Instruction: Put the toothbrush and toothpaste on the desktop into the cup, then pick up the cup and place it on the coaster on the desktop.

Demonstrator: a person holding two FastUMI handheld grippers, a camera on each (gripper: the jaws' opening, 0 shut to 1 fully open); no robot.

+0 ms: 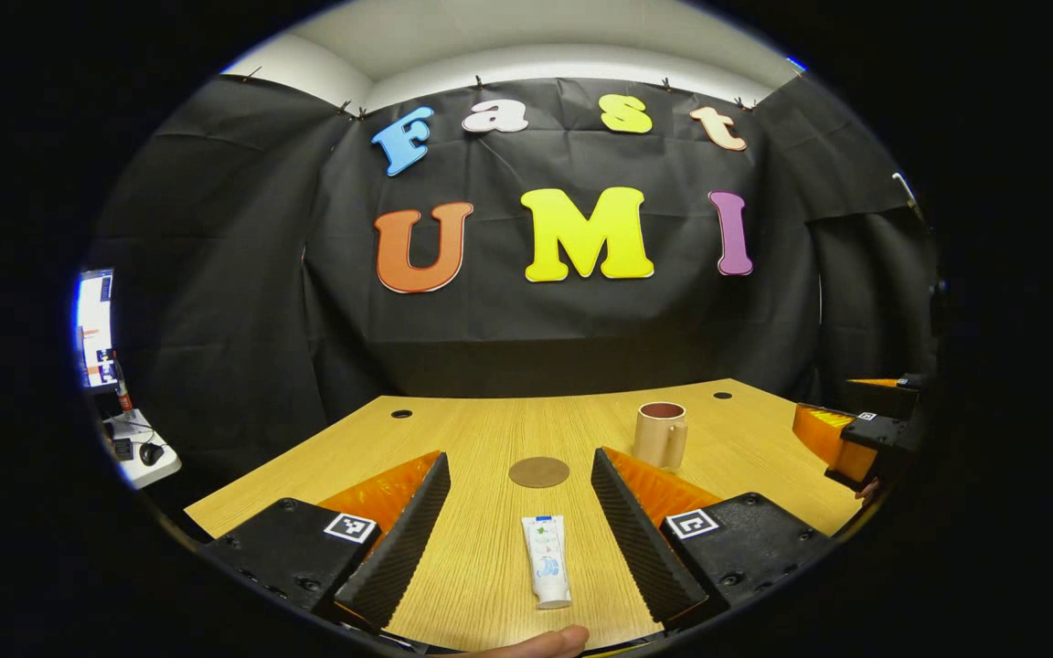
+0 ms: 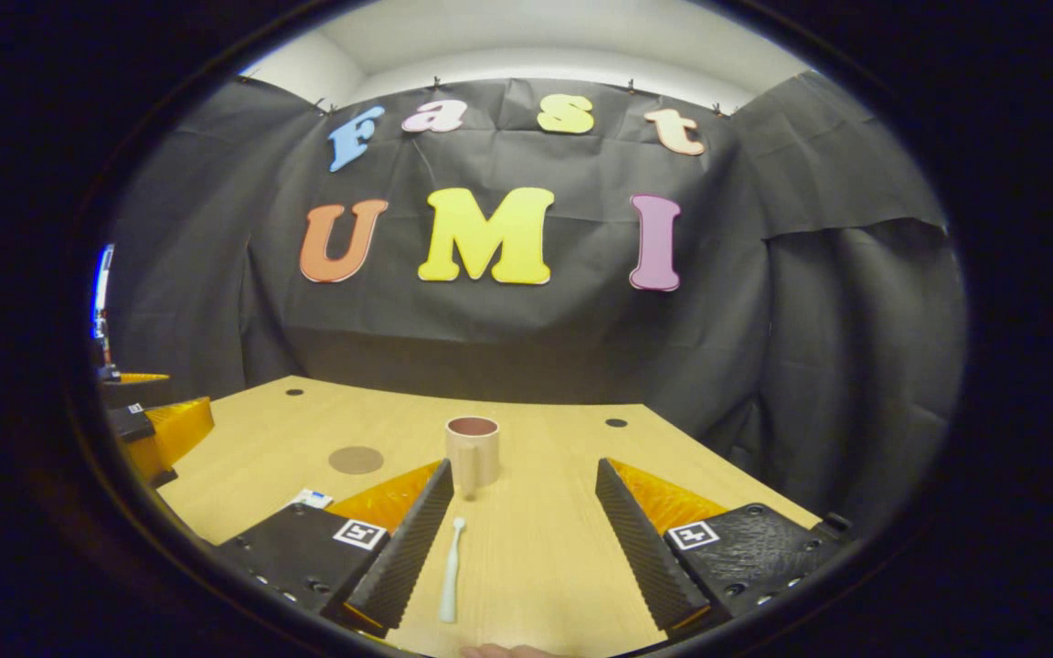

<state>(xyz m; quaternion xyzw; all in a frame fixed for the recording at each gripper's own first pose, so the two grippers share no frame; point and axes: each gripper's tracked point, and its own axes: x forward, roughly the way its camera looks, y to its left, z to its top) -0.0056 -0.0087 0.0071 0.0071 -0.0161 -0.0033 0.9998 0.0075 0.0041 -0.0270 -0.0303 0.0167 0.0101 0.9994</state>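
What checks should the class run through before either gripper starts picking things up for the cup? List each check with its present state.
1. Left gripper open, with the toothpaste lying flat between its fingers: ok.
2. Right gripper open, with the toothbrush lying on the desk near its left finger: ok.
3. Cup upright, mouth open: ok.
4. Cup has nothing inside: cannot tell, its bottom is hidden.
5. Coaster bare, nothing resting on it: ok.
6. Anything gripped yet: not ok, both grippers hold nothing and both items lie on the desk.
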